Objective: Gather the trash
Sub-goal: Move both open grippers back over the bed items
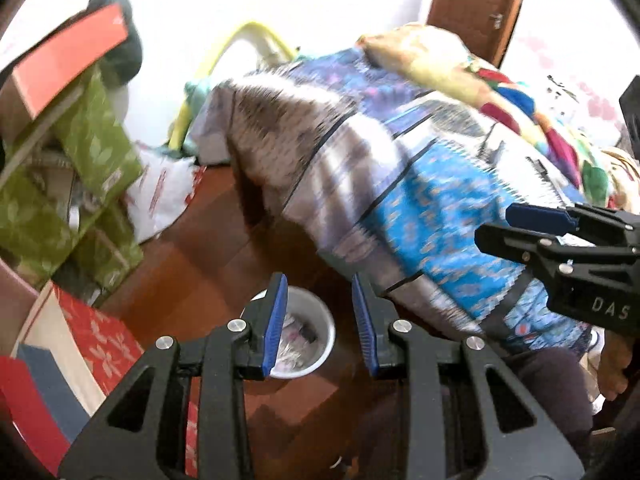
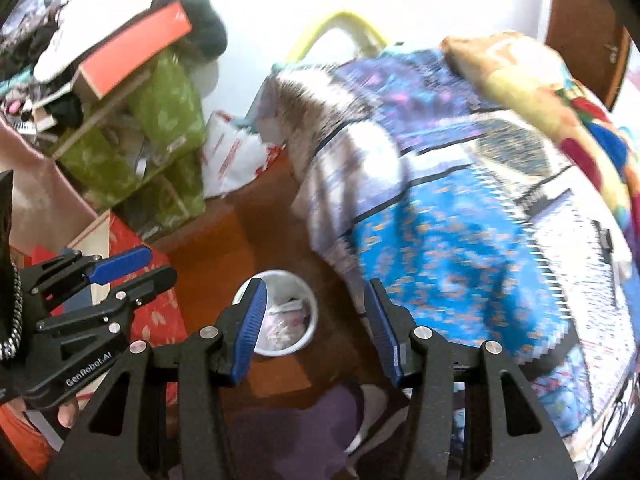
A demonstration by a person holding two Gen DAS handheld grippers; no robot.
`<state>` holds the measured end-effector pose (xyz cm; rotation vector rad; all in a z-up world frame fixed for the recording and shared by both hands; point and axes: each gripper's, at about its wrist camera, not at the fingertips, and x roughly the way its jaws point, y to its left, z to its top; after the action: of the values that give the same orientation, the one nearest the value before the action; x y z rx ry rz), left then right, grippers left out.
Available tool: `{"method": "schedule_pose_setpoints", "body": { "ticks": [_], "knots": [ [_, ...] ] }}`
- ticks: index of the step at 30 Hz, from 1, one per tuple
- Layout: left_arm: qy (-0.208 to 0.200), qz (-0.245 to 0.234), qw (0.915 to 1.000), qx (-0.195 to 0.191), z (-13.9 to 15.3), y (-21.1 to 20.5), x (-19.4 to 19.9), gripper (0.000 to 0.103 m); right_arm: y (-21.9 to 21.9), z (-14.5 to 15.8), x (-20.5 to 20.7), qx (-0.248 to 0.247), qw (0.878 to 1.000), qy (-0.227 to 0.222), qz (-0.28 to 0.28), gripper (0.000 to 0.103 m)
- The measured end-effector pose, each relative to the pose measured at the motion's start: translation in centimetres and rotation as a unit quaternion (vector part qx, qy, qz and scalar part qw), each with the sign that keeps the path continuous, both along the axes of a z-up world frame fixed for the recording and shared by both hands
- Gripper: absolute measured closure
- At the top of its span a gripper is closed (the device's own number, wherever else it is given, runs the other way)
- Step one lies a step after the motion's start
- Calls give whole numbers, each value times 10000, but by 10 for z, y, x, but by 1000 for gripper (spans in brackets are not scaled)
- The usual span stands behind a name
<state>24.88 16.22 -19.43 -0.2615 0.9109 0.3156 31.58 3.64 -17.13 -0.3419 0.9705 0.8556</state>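
Observation:
A white round trash bin (image 1: 310, 334) stands on the wooden floor (image 1: 208, 264), holding crumpled wrappers; it also shows in the right wrist view (image 2: 292, 316). My left gripper (image 1: 320, 320) is open and empty, high above the bin. My right gripper (image 2: 316, 328) is open and empty, also above the bin. The right gripper shows from the side at the right of the left wrist view (image 1: 560, 236). The left gripper shows from the side at the left of the right wrist view (image 2: 100, 284). Both views are blurred by motion.
A bed with a blue patterned blanket (image 1: 420, 200) fills the right. Green boxes (image 1: 92, 148) and an orange box (image 1: 68, 56) are stacked at the left. A red patterned box (image 1: 100, 340) and a white plastic bag (image 1: 164, 192) lie on the floor. A bare foot (image 1: 612, 364) is at the right.

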Motion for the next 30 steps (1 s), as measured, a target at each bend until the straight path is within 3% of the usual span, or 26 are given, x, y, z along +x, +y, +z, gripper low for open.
{"method": "schedule_pose_setpoints", "body": {
  "ticks": [9, 13, 25, 30],
  "knots": [
    [-309, -714, 9968, 159, 39, -65, 52, 68, -80, 36, 26, 123, 9958, -511, -744, 55],
    [-306, -1050, 9939, 172, 45, -98, 80, 56, -119, 46, 45, 168, 9915, -599, -1140, 55],
    [-176, -1906, 9812, 235, 35, -180, 177, 54, -216, 38, 107, -8, 9746, -639, -2147, 55],
    [-26, -2032, 9788, 234, 22, -199, 218, 54, -247, 28, 135, -49, 9666, -592, -2493, 55]
  ]
}}
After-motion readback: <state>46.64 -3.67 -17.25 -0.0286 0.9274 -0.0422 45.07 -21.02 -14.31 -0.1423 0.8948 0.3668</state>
